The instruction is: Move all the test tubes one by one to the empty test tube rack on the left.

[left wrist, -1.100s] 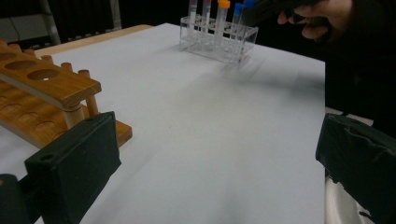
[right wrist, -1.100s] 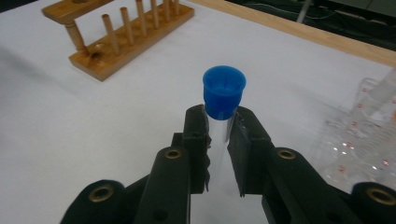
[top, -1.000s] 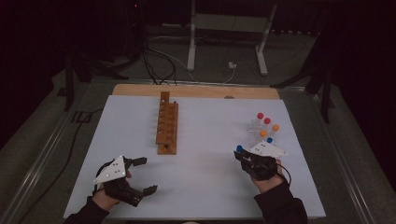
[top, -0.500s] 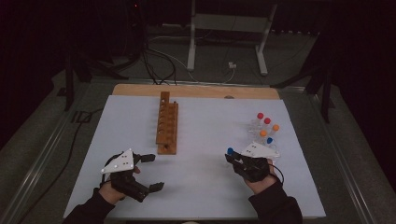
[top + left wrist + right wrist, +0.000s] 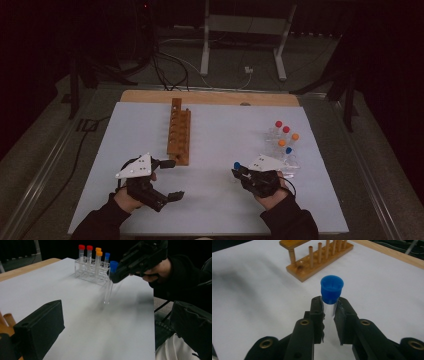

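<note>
My right gripper [image 5: 329, 312] has its jaws closed on a clear test tube with a blue cap [image 5: 332, 288], pinching the glass just under the cap. The tube hangs upright over the bare white table top [image 5: 215, 150], towards the near edge and right of the middle, its tip just above or barely touching the surface; I cannot tell which. My left gripper [image 5: 167, 179] is spread wide and holds nothing, hovering near the close end of the wooden rack [image 5: 179, 132].

As I judge it, the step in hand is carrying this tube from the clear plastic rack [image 5: 91, 271] at the right edge across to the wooden one. To do it well I should keep the tube vertical, lift it enough to clear the wooden pegs, and line its tip over a hole before lowering. My grip is high and narrow, so the tube could swing; slow travel would help.

Some things are hard to read. In the right gripper view the jaws hide most of the tube's body. The wooden rack's holes are small and dim from above, so I cannot say which are free. In the left gripper view one of my own jaws is cut off at the right edge.
</note>
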The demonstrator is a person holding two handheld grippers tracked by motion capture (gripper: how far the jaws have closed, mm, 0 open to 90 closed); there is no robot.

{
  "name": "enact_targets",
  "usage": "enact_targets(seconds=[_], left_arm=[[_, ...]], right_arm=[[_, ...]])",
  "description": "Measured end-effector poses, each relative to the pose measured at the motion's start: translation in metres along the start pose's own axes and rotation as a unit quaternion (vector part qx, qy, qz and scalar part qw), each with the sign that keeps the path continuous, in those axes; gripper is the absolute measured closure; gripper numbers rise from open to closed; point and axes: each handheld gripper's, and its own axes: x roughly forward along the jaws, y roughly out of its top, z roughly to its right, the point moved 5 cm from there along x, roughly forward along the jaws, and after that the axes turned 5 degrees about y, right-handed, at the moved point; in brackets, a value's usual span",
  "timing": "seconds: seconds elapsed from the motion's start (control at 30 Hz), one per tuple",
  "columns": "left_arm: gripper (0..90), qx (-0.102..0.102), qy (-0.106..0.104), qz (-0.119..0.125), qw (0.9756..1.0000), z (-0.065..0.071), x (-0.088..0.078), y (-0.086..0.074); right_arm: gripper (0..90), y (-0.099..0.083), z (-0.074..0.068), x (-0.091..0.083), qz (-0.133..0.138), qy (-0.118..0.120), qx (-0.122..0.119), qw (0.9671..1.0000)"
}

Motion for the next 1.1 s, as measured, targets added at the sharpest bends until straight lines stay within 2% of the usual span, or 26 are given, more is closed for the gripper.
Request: enact_targets(seconds=[0.37,0.63,0.8,0.9,0.97,1.0,1.1], left_arm=[[2.1,0.006,-0.022,0.005,0.9997,0.004,0.018,0.019],[7.4,0.011,-0.027,0.007,0.9995,0.005,0.029,0.029],[15.3,0.016,-0.027,0.012,0.9994,0.006,0.036,0.034],[17.0,0.020,-0.029,0.013,0.9993,0.007,0.041,0.036],[23.4,0.024,-0.033,0.013,0.9991,0.007,0.043,0.036],[23.5,0.026,-0.031,0.015,0.9991,0.007,0.045,0.036],[27.9,0.023,-0.033,0.019,0.9990,0.008,0.048,0.037]], right_arm=[[77.0,0.003,-0.013,0.006,-0.003,0.025,-0.010,0.9996],[77.0,0.004,-0.022,0.010,-0.006,0.041,-0.017,0.9990],[77.0,0.004,-0.027,0.011,-0.006,0.049,-0.022,0.9986],[77.0,0.005,-0.029,0.011,-0.006,0.052,-0.024,0.9983],[77.0,0.006,-0.031,0.011,-0.005,0.055,-0.023,0.9982],[77.0,0.006,-0.031,0.011,-0.005,0.056,-0.024,0.9981],[77.0,0.007,-0.033,0.011,-0.003,0.057,-0.027,0.9980]])
